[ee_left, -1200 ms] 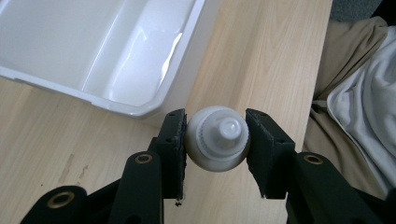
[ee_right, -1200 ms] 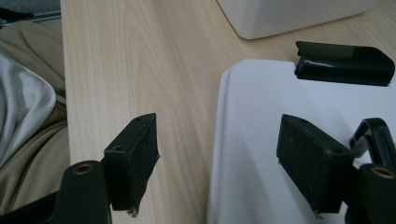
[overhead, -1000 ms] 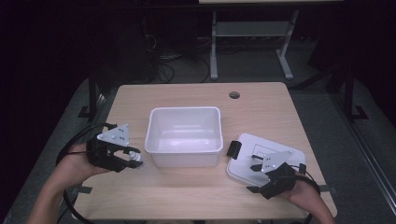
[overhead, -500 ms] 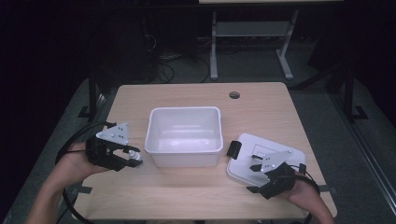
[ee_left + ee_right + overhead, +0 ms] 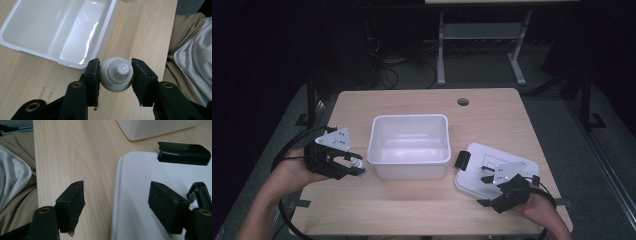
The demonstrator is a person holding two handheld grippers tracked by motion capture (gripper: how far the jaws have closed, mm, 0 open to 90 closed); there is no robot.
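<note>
High view, desk (image 5: 412, 200): light wood, with a round hole near its far edge.
High view, bin (image 5: 408, 146): white, open, nothing in it, in the middle of the desk.
High view, lid (image 5: 477, 172): white, flat on the desk just right of the bin, black latches on it.
High view, left gripper (image 5: 357, 164): held in the left hand at the desk's left side, pointing at the bin's near left corner, a small white thing between its jaws.
High view, right gripper (image 5: 486, 178): held in the right hand at the near right corner, over the lid's near part.

Left gripper view, bottle (image 5: 116, 74): white, round, seen cap-on with a ribbed collar; it sits between the two pads above the bare desk, just beside the bin's rim.
Left gripper view, jaws: clenched on the bottle, both pads pressed against its sides.
Left gripper view, cloth (image 5: 190, 52): grey and tan, past the desk edge at the right.

Right gripper view, jaws: spread wide and released, nothing between them; one stands over bare wood, the other over the lid.
Right gripper view, lid edge: runs up between the two jaws.
Right gripper view, latch (image 5: 183, 153): black, glossy, at the lid's far edge, with a corner of the bin beyond it.
</note>
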